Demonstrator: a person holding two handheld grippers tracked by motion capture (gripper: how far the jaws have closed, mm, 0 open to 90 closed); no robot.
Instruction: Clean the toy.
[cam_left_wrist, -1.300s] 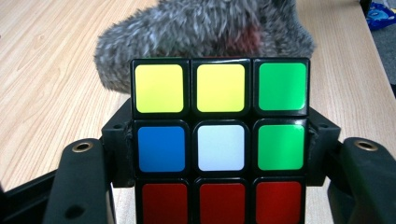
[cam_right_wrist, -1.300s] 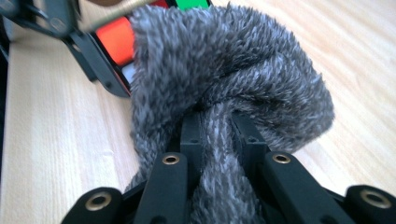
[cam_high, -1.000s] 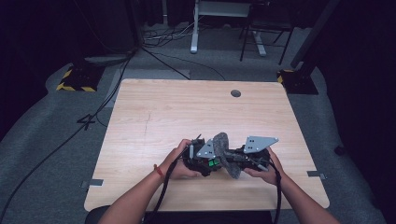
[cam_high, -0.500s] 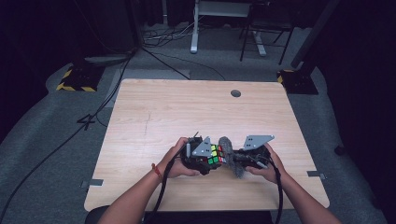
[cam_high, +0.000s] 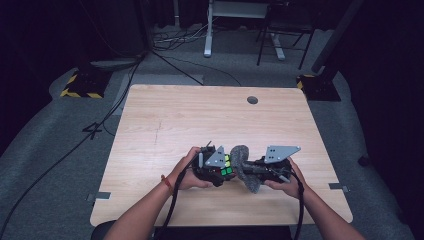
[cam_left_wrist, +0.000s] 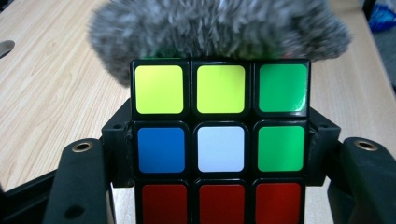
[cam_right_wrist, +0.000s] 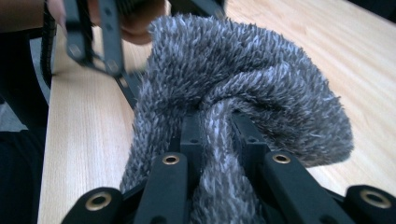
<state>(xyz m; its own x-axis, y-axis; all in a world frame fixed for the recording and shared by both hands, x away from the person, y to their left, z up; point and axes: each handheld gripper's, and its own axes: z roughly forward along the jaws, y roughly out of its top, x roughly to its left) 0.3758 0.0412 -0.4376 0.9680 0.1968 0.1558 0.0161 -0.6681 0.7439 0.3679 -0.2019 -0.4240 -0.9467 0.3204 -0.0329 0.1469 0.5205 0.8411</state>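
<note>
A scrambled puzzle cube (cam_left_wrist: 220, 140) with yellow, green, blue, white and red stickers sits clamped between the jaws of my left gripper (cam_high: 222, 167), which is shut on it. My right gripper (cam_high: 248, 170) is shut on a fuzzy grey cloth (cam_right_wrist: 243, 88), bunched between its jaws. The cloth (cam_high: 242, 165) presses against the far side of the cube (cam_high: 226, 166), and in the left gripper view the cloth (cam_left_wrist: 219, 25) shows just above it. Both grippers meet near the table's front edge.
The light wooden table (cam_high: 200, 120) has a round cable hole (cam_high: 252, 100) at the back right. Cables trail from both grippers off the front edge. Desk legs and cables lie on the grey floor beyond.
The left gripper turned the cube, so its coloured face came into sight from above and then tilted. The cloth stayed against the cube and shifted slightly with the right hand.
</note>
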